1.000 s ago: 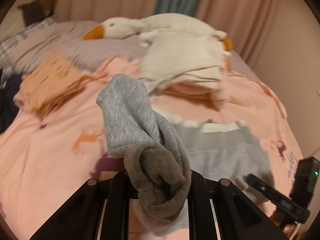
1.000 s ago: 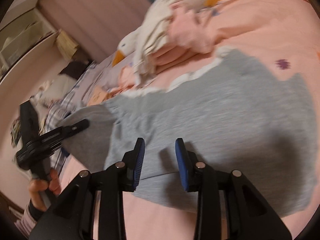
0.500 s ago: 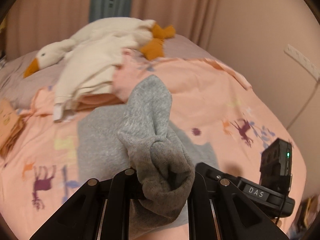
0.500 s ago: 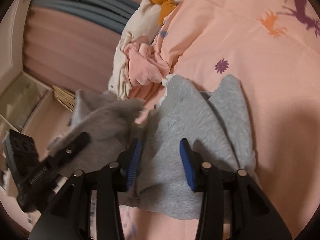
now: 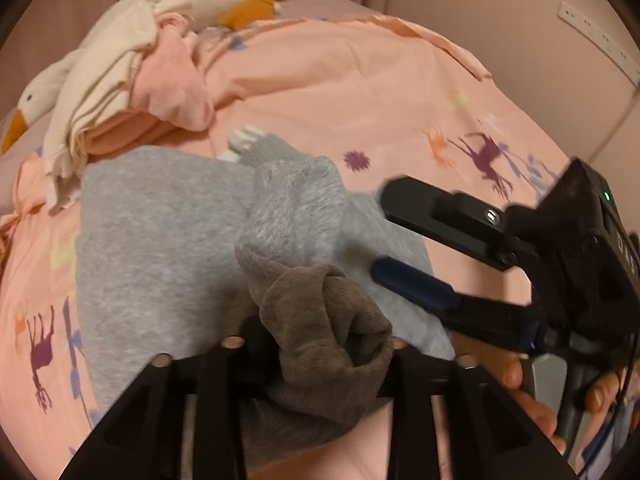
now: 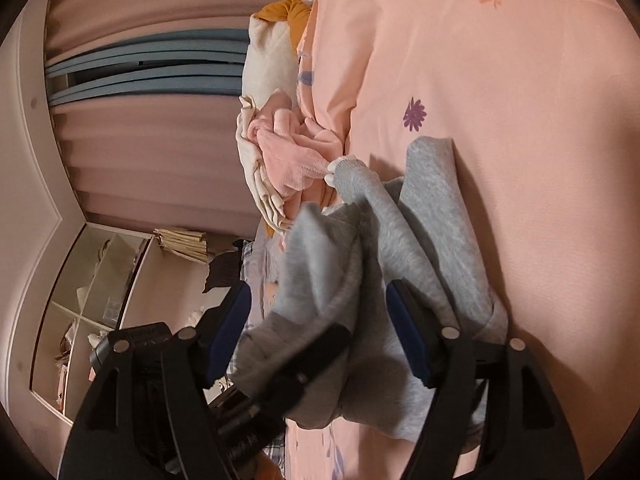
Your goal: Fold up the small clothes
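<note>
On the bedspread (image 5: pixel 360 92), grey garment (image 5: pixel 160 240) lies folded (bunched).

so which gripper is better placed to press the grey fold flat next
Right. The right gripper has free, opening jaws over the folded grey garment on the bed. The left gripper is opening too, but the garment's bunched end sits between its fingers.

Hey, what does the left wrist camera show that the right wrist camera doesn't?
Only the left wrist view shows the goose plush's head, a wall power strip and the hand holding the right gripper, whose jaws are opening. Only the right wrist view shows the shelf cabinet and blue curtain. Both show the grey garment bunched between the opening left gripper's fingers, the pink garment and the pink printed bedsheet.
</note>
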